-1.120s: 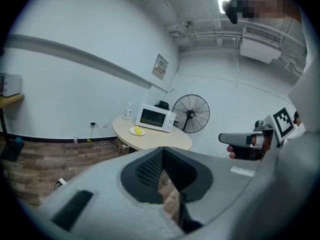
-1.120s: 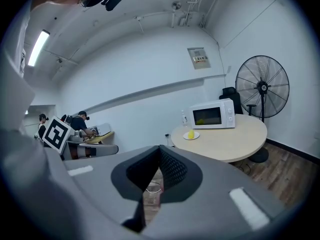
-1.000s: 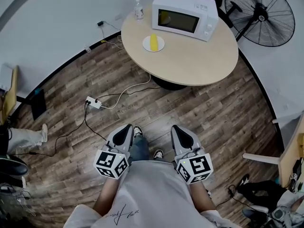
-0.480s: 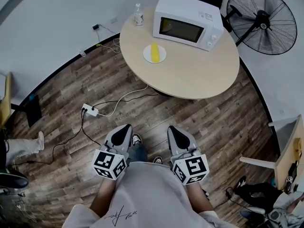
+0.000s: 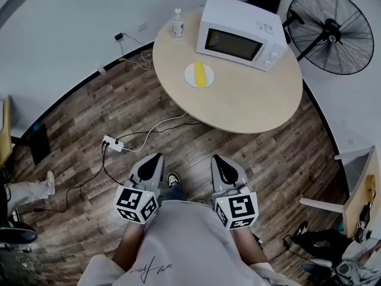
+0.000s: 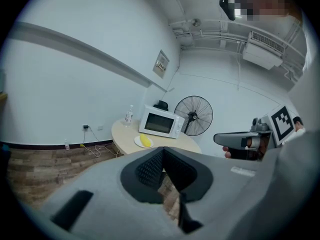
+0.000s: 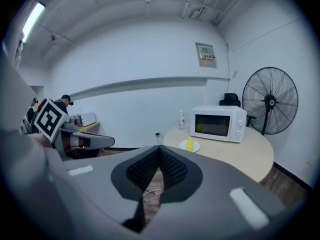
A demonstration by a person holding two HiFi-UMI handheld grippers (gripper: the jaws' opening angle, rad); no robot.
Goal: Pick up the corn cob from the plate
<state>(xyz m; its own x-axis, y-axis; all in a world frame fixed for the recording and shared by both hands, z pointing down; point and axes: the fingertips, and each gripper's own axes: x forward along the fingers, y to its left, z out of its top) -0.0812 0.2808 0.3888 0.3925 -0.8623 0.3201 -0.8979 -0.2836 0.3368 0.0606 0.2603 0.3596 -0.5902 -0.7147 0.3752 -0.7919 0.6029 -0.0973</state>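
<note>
Wood-plank floor (image 5: 89,118) of a white-walled room, with a round beige tabletop surface (image 5: 238,100) at 12 o'clock in the head view. On the surface:
- a white microwave oven (image 5: 241,34) sits toward the 12 o'clock edge;
- a clear plastic bottle (image 5: 177,24) stands at the 10 o'clock edge;
- a small round white plate (image 5: 190,75) lies at the microwave's 7 o'clock, near its door.

The yellow corn cob (image 5: 201,74) lies on the plate, its length running toward the microwave. A black pedestal fan (image 5: 333,31) stands at the surface's 2 o'clock. A white power strip (image 5: 113,143) with trailing cables lies on the floor at the surface's 8 o'clock.

The left hand-held gripper (image 5: 155,159) and right hand-held gripper (image 5: 219,159) are side by side at 6 o'clock, close to the person's body. Both point toward the surface and are well apart from it and from the corn cob. Each has its jaws pressed together, with nothing between them.
</note>
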